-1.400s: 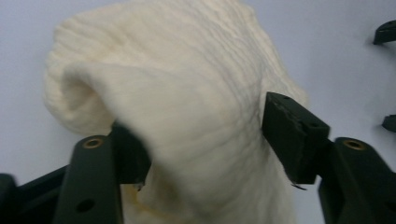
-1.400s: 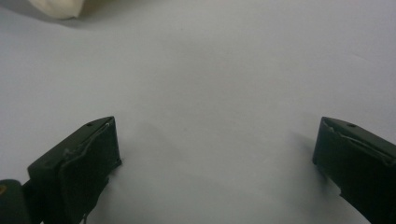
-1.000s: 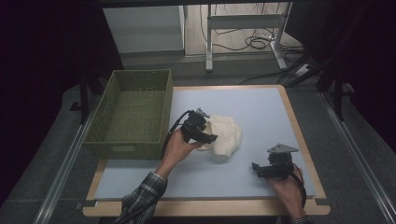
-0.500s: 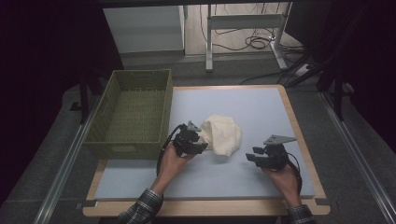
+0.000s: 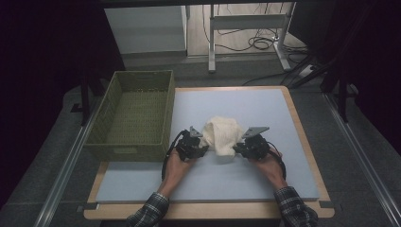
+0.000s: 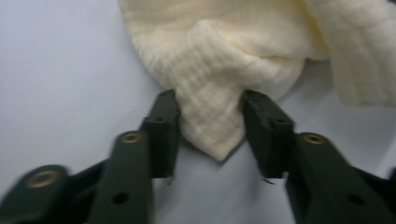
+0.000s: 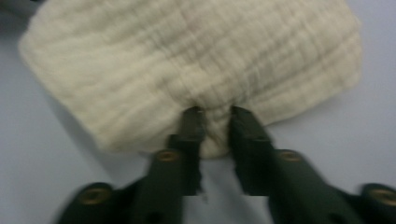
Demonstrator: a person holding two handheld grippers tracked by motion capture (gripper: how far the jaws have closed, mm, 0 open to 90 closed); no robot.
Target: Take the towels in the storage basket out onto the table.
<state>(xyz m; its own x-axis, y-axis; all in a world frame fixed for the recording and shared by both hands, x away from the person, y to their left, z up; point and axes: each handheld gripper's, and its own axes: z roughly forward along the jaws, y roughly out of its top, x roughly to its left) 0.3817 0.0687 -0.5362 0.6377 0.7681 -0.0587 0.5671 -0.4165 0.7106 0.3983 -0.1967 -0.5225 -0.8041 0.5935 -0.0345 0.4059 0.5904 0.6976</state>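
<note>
Cream crinkled cloth [image 5: 221, 136], bunched; left tongs [image 6: 210, 126] and right tongs [image 7: 214, 122] each pinch an edge.

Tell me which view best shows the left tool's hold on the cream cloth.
The left gripper view: the left tool has a pointed fold of the cream cloth between its jaws. The high view shows both tools at the cloth's sides, small. The right gripper view shows the right tool pinching its own edge.
</note>
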